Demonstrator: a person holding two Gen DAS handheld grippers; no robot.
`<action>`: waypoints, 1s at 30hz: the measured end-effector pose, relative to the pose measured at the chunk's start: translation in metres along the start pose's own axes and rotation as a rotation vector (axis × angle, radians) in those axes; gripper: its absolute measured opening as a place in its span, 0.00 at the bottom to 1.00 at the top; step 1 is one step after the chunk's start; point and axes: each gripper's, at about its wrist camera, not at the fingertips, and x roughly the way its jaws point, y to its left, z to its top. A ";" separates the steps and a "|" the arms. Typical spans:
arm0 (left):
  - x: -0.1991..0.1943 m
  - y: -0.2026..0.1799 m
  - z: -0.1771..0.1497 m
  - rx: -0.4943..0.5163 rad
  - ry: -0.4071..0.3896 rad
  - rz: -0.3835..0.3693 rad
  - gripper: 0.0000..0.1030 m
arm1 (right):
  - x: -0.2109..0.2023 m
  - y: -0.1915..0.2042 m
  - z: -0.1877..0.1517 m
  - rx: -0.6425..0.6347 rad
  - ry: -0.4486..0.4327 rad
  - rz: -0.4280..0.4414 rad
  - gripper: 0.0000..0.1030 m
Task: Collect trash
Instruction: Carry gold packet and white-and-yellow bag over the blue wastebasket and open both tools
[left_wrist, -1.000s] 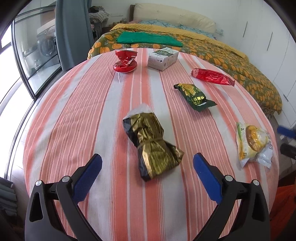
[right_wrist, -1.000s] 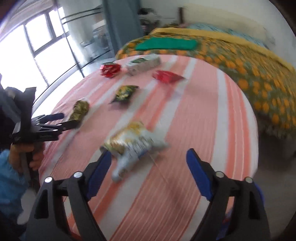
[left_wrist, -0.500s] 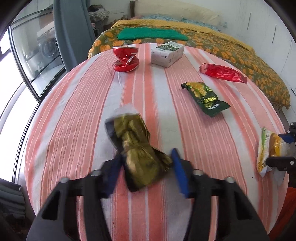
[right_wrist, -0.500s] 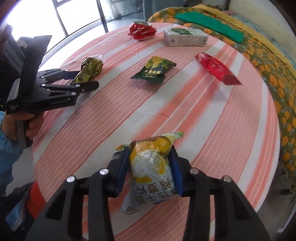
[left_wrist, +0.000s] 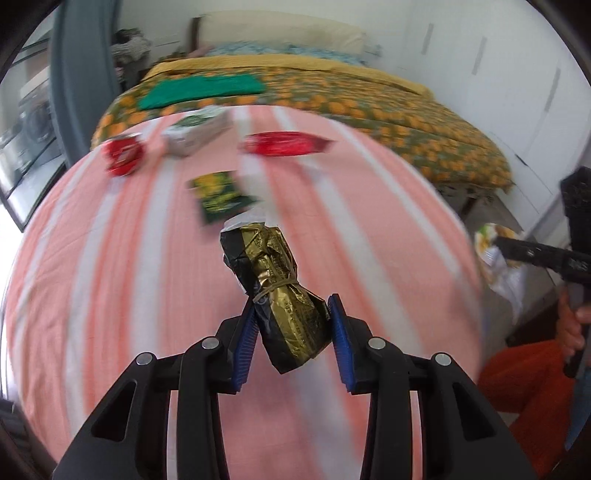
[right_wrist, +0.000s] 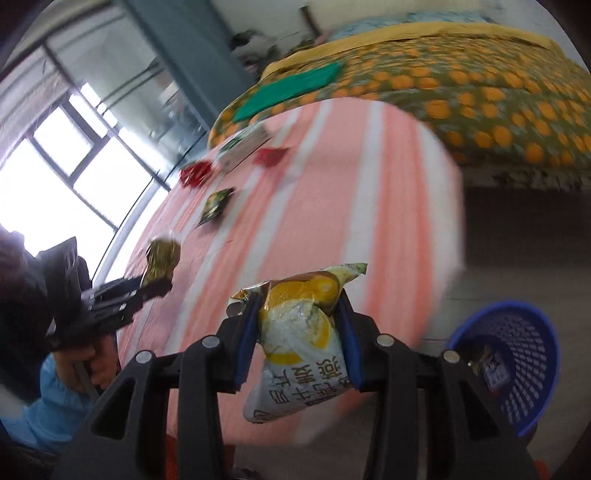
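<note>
My left gripper (left_wrist: 291, 317) is shut on a crumpled gold and black wrapper (left_wrist: 273, 277) and holds it lifted above the striped table (left_wrist: 110, 258). My right gripper (right_wrist: 297, 314) is shut on a yellow and white snack bag (right_wrist: 299, 332), held beyond the table's edge. A blue mesh basket (right_wrist: 517, 354) stands on the floor at the lower right of the right wrist view, with some trash inside. On the table lie a green packet (left_wrist: 219, 195), a red wrapper (left_wrist: 284, 144), a crushed red wrapper (left_wrist: 123, 155) and a white carton (left_wrist: 195, 131).
A bed with an orange-patterned cover (left_wrist: 369, 103) and a green cloth (left_wrist: 199, 88) stands behind the table. Windows (right_wrist: 66, 166) are on the left. The right gripper with its bag (left_wrist: 498, 258) shows at the right of the left wrist view.
Both grippers closed on their items and lifted them off the table. The right gripper swung toward the table's edge, bringing the blue basket into view.
</note>
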 end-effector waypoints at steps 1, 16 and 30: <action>0.001 -0.020 0.002 0.020 0.001 -0.036 0.36 | -0.013 -0.019 -0.003 0.020 -0.013 -0.034 0.38; 0.086 -0.270 0.005 0.246 0.165 -0.332 0.36 | -0.049 -0.169 -0.049 0.103 -0.033 -0.479 0.38; 0.218 -0.332 -0.010 0.304 0.239 -0.301 0.65 | -0.055 -0.242 -0.056 0.293 -0.086 -0.453 0.73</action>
